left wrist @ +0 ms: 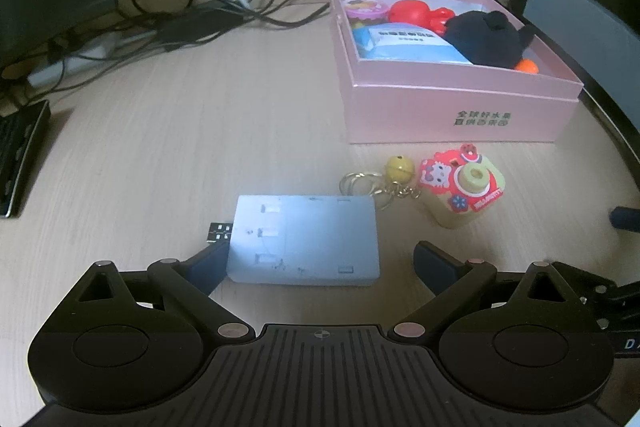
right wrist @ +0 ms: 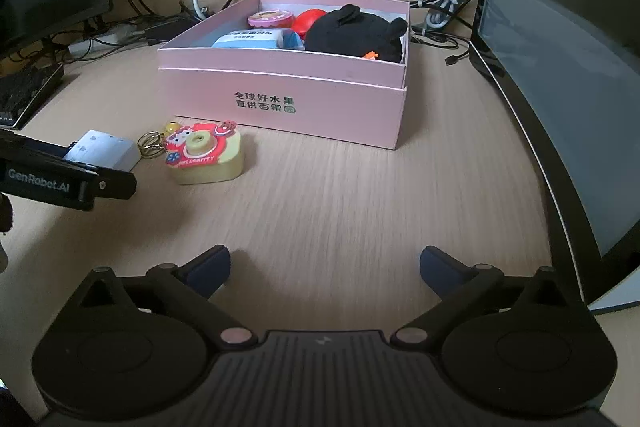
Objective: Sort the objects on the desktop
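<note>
Pink box holds black plush, red toy.

Both wrist views look steeply down, sharing the pink box

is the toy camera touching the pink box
Apart. The right wrist view shows a strip of bare desk between the toy camera and the pink box; the left wrist view agrees.

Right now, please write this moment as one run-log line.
left hand-held gripper: open around grey adapter | right hand-held gripper: open, empty | toy camera: on desk | pink box: partly filled
</note>
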`<state>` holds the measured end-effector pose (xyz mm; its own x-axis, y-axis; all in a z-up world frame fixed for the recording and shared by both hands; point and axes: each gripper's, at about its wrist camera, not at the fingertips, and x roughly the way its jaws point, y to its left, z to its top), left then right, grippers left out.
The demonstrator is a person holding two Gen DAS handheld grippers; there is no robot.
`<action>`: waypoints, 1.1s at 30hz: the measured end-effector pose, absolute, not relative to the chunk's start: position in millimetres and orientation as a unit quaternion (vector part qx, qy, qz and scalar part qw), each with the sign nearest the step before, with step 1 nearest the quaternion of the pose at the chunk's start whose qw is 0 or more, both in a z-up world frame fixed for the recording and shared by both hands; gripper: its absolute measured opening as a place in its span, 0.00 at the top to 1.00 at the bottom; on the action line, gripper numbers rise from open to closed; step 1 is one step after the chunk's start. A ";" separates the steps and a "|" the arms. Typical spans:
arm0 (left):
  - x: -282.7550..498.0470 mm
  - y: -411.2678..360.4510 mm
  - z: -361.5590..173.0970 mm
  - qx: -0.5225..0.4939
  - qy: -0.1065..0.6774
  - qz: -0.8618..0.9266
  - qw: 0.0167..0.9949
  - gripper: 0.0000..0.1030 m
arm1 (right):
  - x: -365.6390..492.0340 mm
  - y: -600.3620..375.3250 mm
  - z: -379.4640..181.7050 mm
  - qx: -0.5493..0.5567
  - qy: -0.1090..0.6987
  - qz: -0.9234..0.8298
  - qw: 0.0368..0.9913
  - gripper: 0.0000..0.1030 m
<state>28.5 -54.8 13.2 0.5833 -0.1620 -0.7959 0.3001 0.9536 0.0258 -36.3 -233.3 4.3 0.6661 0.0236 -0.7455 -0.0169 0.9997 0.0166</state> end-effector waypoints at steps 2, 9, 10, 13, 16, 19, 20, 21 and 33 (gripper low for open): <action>24.9 -52.3 12.7 0.079 0.433 -0.136 0.887 0.03 | -34.5 -231.8 4.4 0.003 0.408 0.012 0.913 0.00; 6.6 -40.9 15.0 0.093 0.419 -0.136 0.893 0.20 | -14.1 -213.8 14.1 -0.018 0.385 0.050 0.922 0.00; 3.6 -37.2 15.1 0.093 0.420 -0.133 0.893 0.20 | -9.6 -210.0 15.8 -0.020 0.382 0.060 0.922 0.00; -7.2 -25.2 16.1 0.086 0.428 -0.129 0.890 0.20 | 4.3 -194.3 18.9 -0.024 0.377 0.095 0.921 0.00; -18.8 -15.5 18.1 0.084 0.436 -0.137 0.885 0.20 | 19.0 -178.2 17.2 -0.024 0.384 0.119 0.915 0.00; -25.7 -7.7 22.9 0.080 0.431 -0.128 0.890 0.06 | 32.2 -170.5 12.6 -0.021 0.391 0.122 0.912 0.04; -26.3 -5.6 24.7 0.077 0.428 -0.123 0.892 0.06 | 35.1 -170.4 11.3 -0.019 0.394 0.124 0.910 0.07; -25.3 -4.0 25.9 0.073 0.429 -0.119 0.893 0.06 | 37.9 -169.6 10.5 -0.018 0.400 0.127 0.908 0.14; 7.2 -19.6 14.5 0.071 0.437 -0.098 0.891 0.04 | 24.1 -179.3 15.2 -0.039 0.403 0.124 0.906 0.46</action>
